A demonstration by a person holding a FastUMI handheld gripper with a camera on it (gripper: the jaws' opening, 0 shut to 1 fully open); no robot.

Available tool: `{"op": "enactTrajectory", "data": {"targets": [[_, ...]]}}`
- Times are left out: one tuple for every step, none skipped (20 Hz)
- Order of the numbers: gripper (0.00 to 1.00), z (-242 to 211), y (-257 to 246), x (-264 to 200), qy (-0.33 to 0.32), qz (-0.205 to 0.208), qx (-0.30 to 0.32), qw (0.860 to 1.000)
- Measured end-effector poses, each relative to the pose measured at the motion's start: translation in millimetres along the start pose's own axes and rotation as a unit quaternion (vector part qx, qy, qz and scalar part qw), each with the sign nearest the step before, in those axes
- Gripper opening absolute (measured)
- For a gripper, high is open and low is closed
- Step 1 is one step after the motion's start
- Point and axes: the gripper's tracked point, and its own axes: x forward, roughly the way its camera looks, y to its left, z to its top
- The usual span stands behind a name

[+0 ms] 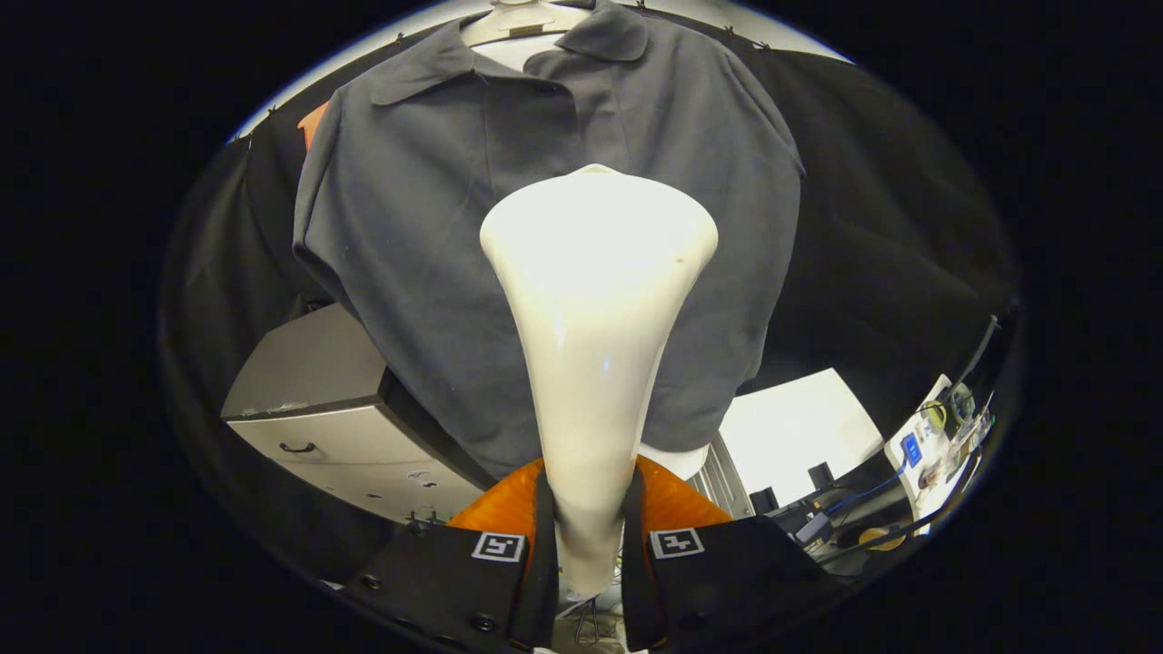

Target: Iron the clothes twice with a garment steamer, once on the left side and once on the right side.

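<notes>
Steamer (595,345), a glossy white garment steamer with a narrow handle flaring to a wide head, rises straight ahead from between the fingers (543,545), which pinch its handle from both sides; each finger block carries a square black-and-white marker tag, and no readable brand or writing shows on the steamer itself. Just beyond its head hangs a dark grey collared shirt (427,209) on a pale mannequin form (522,27), the head sitting over the shirt's lower middle. Beside and below the shirt stands a grey cabinet (336,409) with a dark drawer handle. On the other side a white bench (795,427) holds cables and small devices, their labels too small to read
</notes>
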Motion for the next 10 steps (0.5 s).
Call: {"op": "enactTrajectory", "data": {"targets": [[0.36, 10.0, -3.4, -3.9, -0.007, -0.001, 0.0, 1.0], [0.36, 19.6, -5.3, -7.7, -0.013, 0.0, 0.0, 1.0], [0.36, 29.1, -9.4, -12.4, -0.02, 0.0, 0.0, 1.0], [0.36, 37.9, -12.8, -16.5, -0.026, 0.0, -0.001, 1.0], [0.36, 47.2, -15.9, -19.9, -0.033, 0.0, -0.003, 0.999], [0.36, 57.1, -19.5, -23.4, -0.04, -0.001, -0.006, 0.999], [0.36, 66.5, -21.8, -27.4, -0.046, -0.001, -0.007, 0.999], [0.36, 77.4, -22.1, -30.8, -0.052, -0.001, -0.008, 0.999], [0.36, 87.0, -23.9, -33.0, -0.058, 0.0, -0.007, 0.998], [0.36, 96.4, -26.3, -35.3, -0.064, 0.001, -0.007, 0.998]]}}
